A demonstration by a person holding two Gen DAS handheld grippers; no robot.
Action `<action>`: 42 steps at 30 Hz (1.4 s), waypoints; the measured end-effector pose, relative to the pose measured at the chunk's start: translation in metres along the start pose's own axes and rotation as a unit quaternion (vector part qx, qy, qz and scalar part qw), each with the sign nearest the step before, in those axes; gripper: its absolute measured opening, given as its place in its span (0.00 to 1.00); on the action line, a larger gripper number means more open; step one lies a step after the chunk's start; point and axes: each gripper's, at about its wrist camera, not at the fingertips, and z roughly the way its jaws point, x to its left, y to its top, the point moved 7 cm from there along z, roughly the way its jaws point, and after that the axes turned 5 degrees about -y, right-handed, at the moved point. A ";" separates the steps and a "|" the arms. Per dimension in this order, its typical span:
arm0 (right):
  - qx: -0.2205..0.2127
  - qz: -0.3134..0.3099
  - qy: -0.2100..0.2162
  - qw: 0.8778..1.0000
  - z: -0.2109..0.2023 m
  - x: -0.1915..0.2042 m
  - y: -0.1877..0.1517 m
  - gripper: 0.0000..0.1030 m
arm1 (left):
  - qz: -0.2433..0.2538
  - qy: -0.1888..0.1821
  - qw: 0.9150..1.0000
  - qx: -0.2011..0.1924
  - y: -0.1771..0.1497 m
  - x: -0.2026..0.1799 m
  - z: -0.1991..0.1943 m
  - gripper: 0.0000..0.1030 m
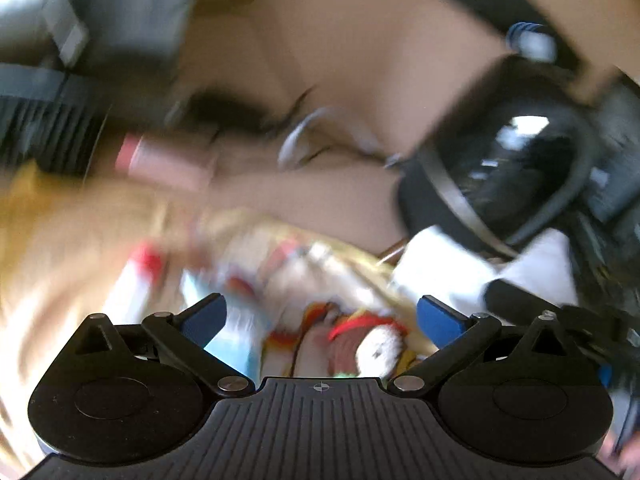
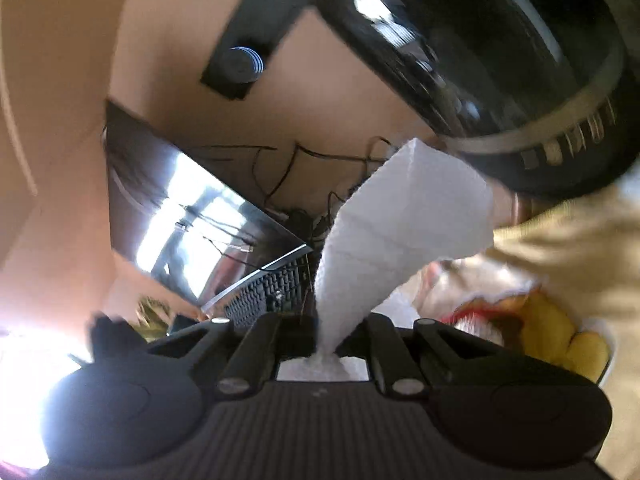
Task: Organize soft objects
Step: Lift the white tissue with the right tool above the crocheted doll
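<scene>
R tongs (image 2: 326,344) pinch white cloth (image 2: 400,220), long axis up-right.

Left gripper (image 1: 320,314): I see both blue pads (image 1: 440,320) spread wide, nothing between them, fingers splayed out to either side. Frame is heavily motion-blurred, so its tilt is hard to call, probably angled downward. Right gripper (image 2: 328,344): fingers pulled in tight together, pinching a white cloth (image 2: 400,232) at one narrow end; the rest fans out ahead of the tips. Right view is tilted hard.
</scene>
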 end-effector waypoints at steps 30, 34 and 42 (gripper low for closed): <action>0.053 -0.244 -0.201 0.947 0.003 -0.070 -0.004 0.11 | 0.263 0.020 0.964 0.045 -0.046 -0.068 0.078 1.00; 0.056 -0.220 -0.170 0.959 0.004 -0.081 0.000 0.10 | 0.234 0.028 0.969 0.070 -0.045 -0.063 0.102 1.00; 0.073 -0.228 -0.057 0.969 0.048 -0.009 -0.019 0.11 | 0.277 0.002 0.954 0.117 -0.074 -0.056 0.103 1.00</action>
